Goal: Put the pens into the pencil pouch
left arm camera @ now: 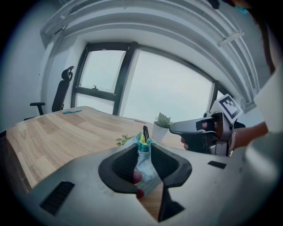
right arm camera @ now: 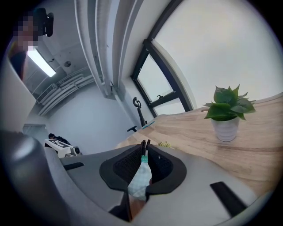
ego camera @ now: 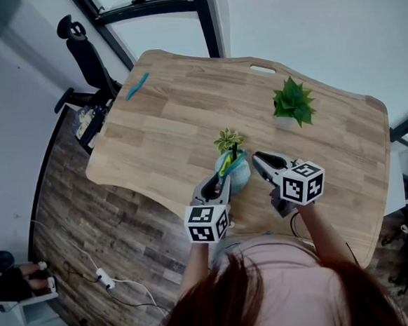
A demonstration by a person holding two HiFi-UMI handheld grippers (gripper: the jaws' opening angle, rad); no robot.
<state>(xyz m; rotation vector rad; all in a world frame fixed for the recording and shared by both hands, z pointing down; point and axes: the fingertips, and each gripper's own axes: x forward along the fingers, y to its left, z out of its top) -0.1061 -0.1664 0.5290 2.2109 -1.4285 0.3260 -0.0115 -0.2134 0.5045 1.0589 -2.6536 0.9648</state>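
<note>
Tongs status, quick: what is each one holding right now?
Left tongs: closed on the pencil pouch, pens sticking out.
Right tongs: pencil pouch shows between them; grip cannot be told.

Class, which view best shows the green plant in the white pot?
The right gripper view: the green plant in the white pot appears large, side-on. Head view shows it from above; left gripper view, small and distant.

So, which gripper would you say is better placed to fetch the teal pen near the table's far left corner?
Probably the right gripper: its jaws stand slightly apart and hold nothing, whereas the left gripper grips the pencil pouch. The teal pen lies far to the left, a longer reach.
</note>
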